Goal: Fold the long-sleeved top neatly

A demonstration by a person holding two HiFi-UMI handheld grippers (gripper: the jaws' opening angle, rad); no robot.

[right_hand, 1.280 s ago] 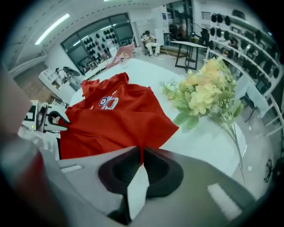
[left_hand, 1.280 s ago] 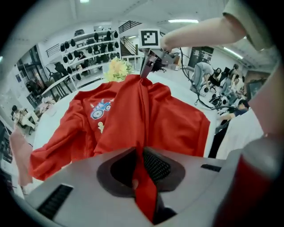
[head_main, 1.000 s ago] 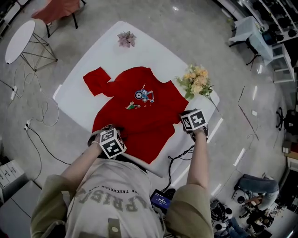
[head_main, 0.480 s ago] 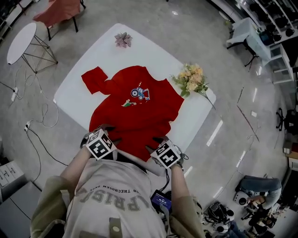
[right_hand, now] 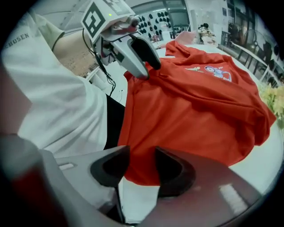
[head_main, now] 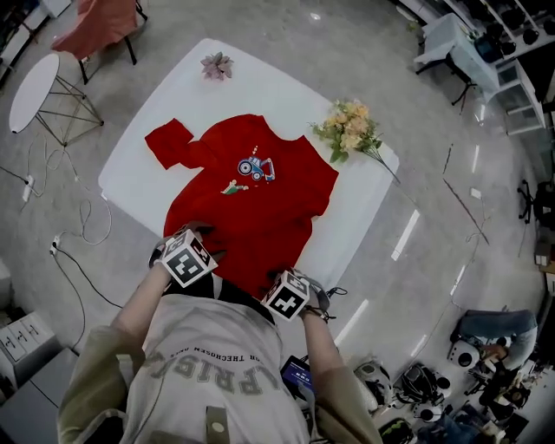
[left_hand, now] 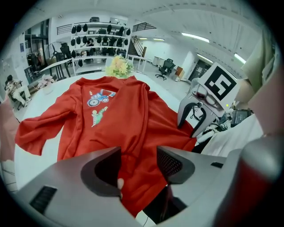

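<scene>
The red long-sleeved top (head_main: 251, 208) lies face up on the white table (head_main: 286, 87), with a tractor print on the chest. Its left sleeve (head_main: 169, 139) spreads out to the left; the right side is folded in over the body. My left gripper (head_main: 186, 258) hangs over the near hem, jaws opening, with red cloth (left_hand: 124, 115) under the gap and not pinched. My right gripper (head_main: 290, 295) is at the hem's near right corner, open, with the hem edge (right_hand: 199, 111) below its jaws. Each gripper shows in the other's view: the right gripper (left_hand: 199, 117) and the left gripper (right_hand: 133, 51).
A bouquet (head_main: 351, 130) lies at the table's right side and a pink flower (head_main: 217, 65) at its far edge. A round white side table (head_main: 35, 82) and a chair (head_main: 108, 22) stand to the left. Cables run on the floor.
My right gripper swung from the top's right edge to the near hem, beside the left one, and its jaws came apart. The left gripper stayed put and its jaws widened.
</scene>
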